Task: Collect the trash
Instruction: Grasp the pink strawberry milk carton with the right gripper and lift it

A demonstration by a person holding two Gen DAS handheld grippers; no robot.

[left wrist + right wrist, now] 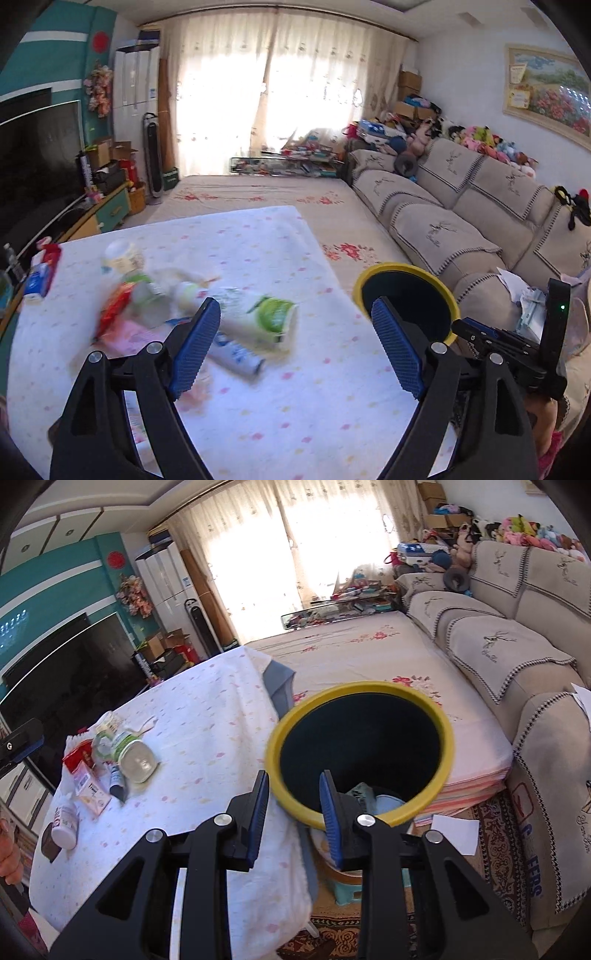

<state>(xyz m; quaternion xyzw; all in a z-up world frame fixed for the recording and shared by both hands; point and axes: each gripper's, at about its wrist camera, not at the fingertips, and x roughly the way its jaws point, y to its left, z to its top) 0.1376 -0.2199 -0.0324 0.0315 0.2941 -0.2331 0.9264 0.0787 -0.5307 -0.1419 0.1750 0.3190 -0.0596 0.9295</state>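
Closest to me, the left gripper (295, 325) tips downward over the table, its blue ribbed pads spread wide with nothing between them. The right gripper (293, 805) also slopes down, its pads drawn near together and straddling the yellow rim of the waste bin (360, 753); whether they actually press on that rim I cannot tell. A bit of the person's hand (9, 853) shows at the left edge of the right wrist view. Beyond the left pads the trash lies in a loose heap on the white dotted tablecloth (258, 406): a blue-and-white tube (236, 354), a clear plastic bottle with a green label (258, 314), a red wrapper (114, 306) and a white cup (122, 254), all blurred, so no print can be read. The right wrist view shows the same heap sharper, plus a small white bottle (64, 825) near the table edge, though its label is still illegible. That view alone looks into the dark bin, where something light blue (384, 801) lies at the bottom, and down to the patterned rug (491, 849) and a white paper sheet (456, 832) on it. Letters ending "ERS" show on the sofa cover (535, 867). Farther off lie the floral mattress (266, 195), the beige sofa (443, 206), and the bright curtained window (266, 92).
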